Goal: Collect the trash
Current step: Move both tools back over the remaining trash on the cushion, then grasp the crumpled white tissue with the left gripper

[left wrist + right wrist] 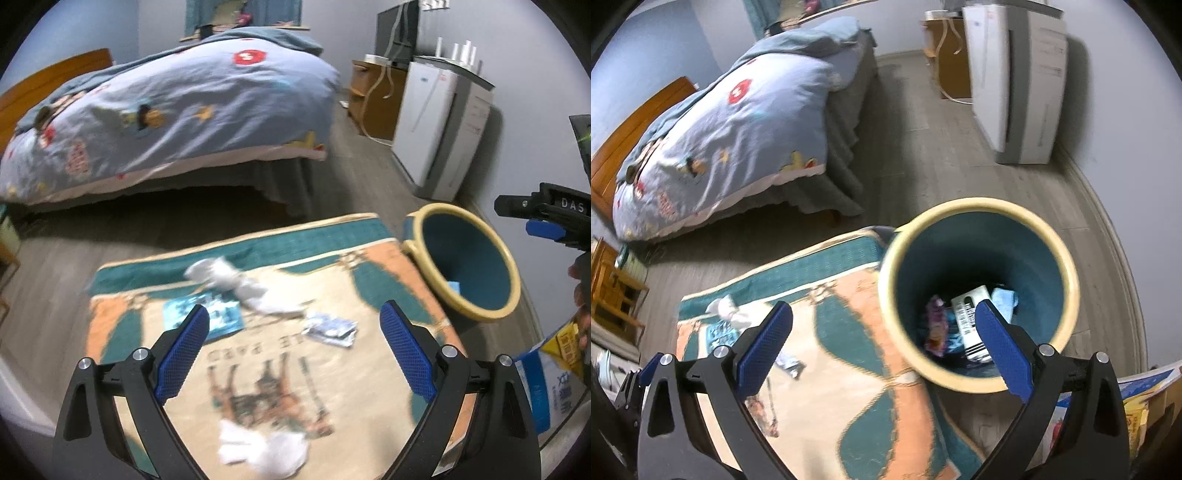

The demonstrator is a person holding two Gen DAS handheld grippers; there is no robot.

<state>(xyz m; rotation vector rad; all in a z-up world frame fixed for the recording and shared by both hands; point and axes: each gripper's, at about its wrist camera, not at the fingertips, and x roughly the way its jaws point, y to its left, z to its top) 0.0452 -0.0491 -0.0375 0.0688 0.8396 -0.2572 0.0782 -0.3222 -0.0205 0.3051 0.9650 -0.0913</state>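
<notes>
A teal bin with a cream rim stands on the floor at the rug's right edge. Inside it lie a purple wrapper, a white printed packet and a blue scrap. On the patterned rug lie white crumpled tissue, a blue packet, a silver foil wrapper and more white tissue. My left gripper is open and empty above the rug. My right gripper is open and empty, above the bin's near-left rim.
A bed with a blue quilt fills the far left. A white appliance and a wooden cabinet stand along the right wall. A printed carton sits at the right edge. Wooden furniture stands at the left.
</notes>
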